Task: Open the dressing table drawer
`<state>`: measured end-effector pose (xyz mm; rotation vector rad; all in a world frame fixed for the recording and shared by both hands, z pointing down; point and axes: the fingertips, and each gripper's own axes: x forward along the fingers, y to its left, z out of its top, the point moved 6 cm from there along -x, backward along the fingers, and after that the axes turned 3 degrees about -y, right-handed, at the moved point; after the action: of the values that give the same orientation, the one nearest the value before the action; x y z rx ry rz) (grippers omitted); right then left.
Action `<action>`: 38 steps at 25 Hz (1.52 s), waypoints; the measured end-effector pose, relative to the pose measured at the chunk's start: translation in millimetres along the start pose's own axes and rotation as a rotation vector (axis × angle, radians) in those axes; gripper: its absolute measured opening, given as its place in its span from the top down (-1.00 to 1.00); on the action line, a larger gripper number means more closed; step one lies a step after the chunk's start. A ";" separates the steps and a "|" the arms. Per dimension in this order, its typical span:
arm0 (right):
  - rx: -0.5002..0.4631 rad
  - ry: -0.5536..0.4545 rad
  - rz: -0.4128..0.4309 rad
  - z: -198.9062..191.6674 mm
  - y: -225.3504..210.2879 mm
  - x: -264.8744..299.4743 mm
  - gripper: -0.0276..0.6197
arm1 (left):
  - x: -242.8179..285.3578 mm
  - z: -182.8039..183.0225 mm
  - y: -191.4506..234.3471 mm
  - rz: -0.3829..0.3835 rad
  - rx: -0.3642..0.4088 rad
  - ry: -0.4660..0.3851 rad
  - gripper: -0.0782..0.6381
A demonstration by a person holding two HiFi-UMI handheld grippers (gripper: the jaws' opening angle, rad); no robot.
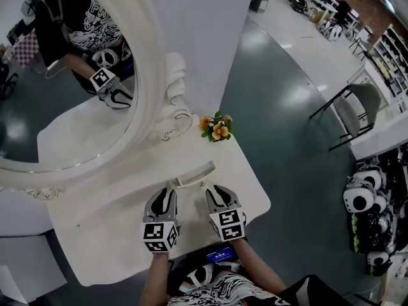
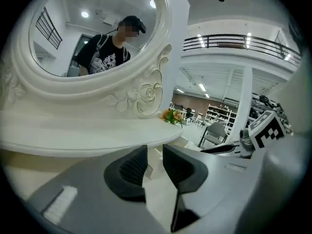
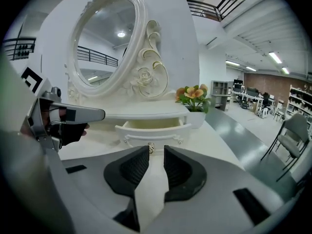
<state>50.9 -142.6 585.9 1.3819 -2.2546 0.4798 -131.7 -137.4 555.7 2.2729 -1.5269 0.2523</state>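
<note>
Holding right tongs [image 3: 156,155] released, empty, aimed at drawer [image 3: 152,126] knob [image 3: 151,148], close by; left tongs [image 2: 154,155] likewise slack, parked beside over table [image 1: 115,234]. Drawer partway out, prob. done.

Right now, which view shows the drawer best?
The right gripper view: the drawer faces the camera, pulled partly out, with its front and inside visible. The head view shows it small, from above, as a narrow opening. The left gripper view gives no clear sight of it.
</note>
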 end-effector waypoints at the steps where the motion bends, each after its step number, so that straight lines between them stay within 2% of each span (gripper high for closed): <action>1: -0.003 -0.019 -0.014 4.0 0.0 -6.5 0.65 | -3.0 3.1 -1.9 -0.004 0.005 -0.008 0.51; 6: 0.001 -0.118 -0.047 22.5 3.6 -36.3 0.91 | -17.4 21.3 -14.6 -0.037 0.045 -0.056 0.51; 9: 0.007 -0.156 -0.065 29.6 6.9 -50.3 0.91 | -26.9 29.6 -23.7 -0.062 0.096 -0.070 0.51; 13: 0.017 -0.190 -0.075 38.7 15.6 -66.1 0.91 | -44.1 38.2 -28.7 -0.070 0.103 -0.097 0.51; 24: 0.001 -0.217 -0.066 45.2 28.2 -84.7 0.91 | -62.4 45.9 -35.3 -0.075 0.120 -0.135 0.55; 38: -0.015 -0.190 -0.068 38.0 27.7 -81.4 0.91 | -61.0 40.5 -30.0 -0.052 0.113 -0.122 0.59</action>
<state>50.9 -89.5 508.3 1.5488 -2.3443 0.3202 -130.7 -92.5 490.5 2.4537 -1.5459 0.1927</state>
